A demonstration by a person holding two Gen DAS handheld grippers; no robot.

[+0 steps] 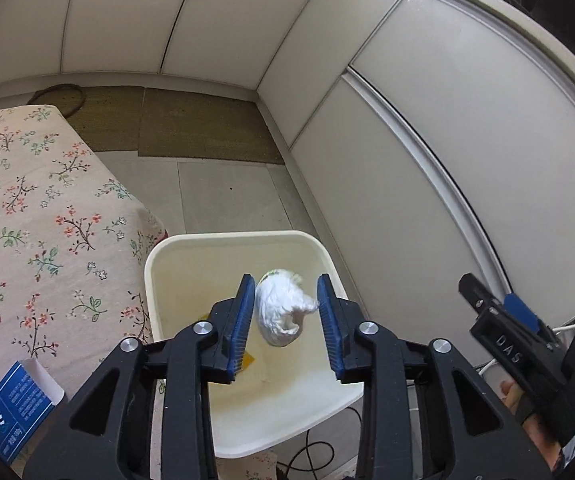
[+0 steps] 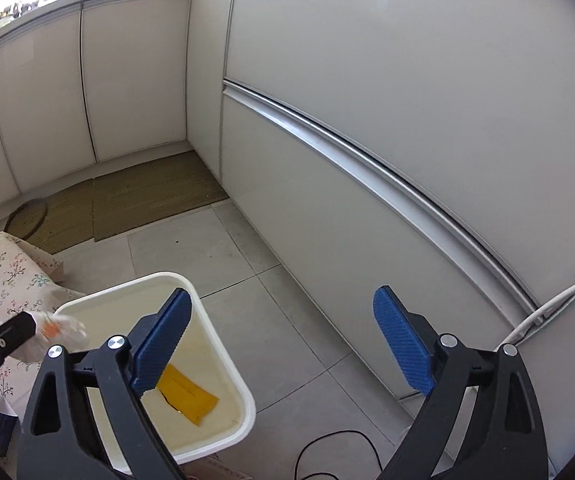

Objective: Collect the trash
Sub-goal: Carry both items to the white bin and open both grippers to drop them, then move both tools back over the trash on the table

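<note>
Yellow wrapper (image 2: 186,397) in bin (image 2: 223,354); left claw (image 1: 286,310) apparently released wad (image 1: 283,310).

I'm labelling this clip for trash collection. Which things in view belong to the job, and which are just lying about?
Part of the job:
- crumpled plastic wad, between the open left gripper fingers over the bin
- white bin
- yellow wrapper inside the bin
- right gripper, open and empty

Lying about:
- floral tablecloth
- blue box
- woven mat
- black cable
</note>
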